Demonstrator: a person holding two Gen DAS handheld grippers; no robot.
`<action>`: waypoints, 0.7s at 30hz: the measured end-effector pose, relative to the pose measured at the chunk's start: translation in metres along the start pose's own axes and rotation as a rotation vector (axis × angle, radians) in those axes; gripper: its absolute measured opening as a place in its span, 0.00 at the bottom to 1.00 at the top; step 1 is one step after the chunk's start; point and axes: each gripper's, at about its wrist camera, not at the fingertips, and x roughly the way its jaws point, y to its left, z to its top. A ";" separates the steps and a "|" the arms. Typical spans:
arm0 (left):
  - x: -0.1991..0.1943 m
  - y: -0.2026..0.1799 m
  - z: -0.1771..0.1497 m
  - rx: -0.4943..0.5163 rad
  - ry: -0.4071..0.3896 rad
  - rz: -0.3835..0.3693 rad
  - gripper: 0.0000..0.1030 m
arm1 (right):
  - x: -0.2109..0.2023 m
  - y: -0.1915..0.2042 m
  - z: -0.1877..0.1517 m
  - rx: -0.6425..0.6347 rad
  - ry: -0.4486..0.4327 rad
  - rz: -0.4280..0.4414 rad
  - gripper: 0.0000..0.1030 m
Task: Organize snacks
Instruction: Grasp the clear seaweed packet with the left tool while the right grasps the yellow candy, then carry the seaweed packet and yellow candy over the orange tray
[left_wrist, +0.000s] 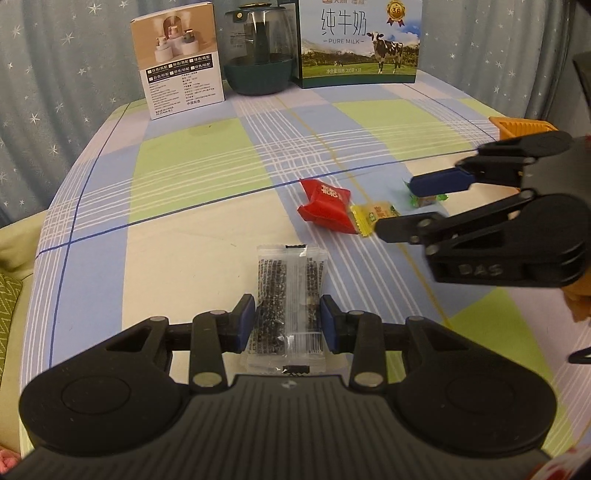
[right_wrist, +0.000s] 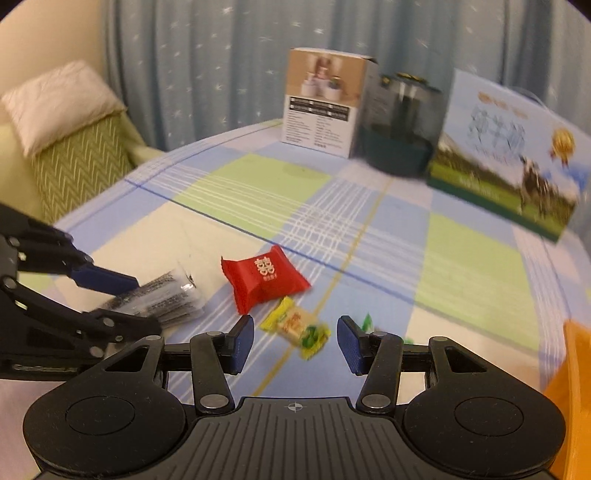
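three snacks, the red packet (right_wrist: 264, 282), yellow candy (right_wrist: 295, 326) and green candy (left_wrist: 424, 199), are lying loose on the worktop (left_wrist: 184, 229); left tongs (left_wrist: 288, 321) are pinching the clear packet (left_wrist: 288, 291), right tongs (right_wrist: 295, 343) are spread over the yellow candy.

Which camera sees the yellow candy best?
The right wrist view: the yellow candy lies whole and close, just ahead between the open right hand-held gripper fingers. In the left wrist view it is smaller, and that gripper's lower finger hides one end.
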 end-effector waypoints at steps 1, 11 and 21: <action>0.000 0.000 0.000 -0.001 -0.001 -0.001 0.34 | 0.005 0.001 0.000 -0.017 0.008 -0.005 0.50; 0.004 0.002 0.000 -0.011 0.017 -0.013 0.36 | 0.027 -0.004 0.002 -0.008 -0.002 0.015 0.30; 0.004 0.006 0.003 -0.053 -0.027 -0.022 0.40 | 0.017 -0.012 -0.001 0.117 0.031 0.042 0.21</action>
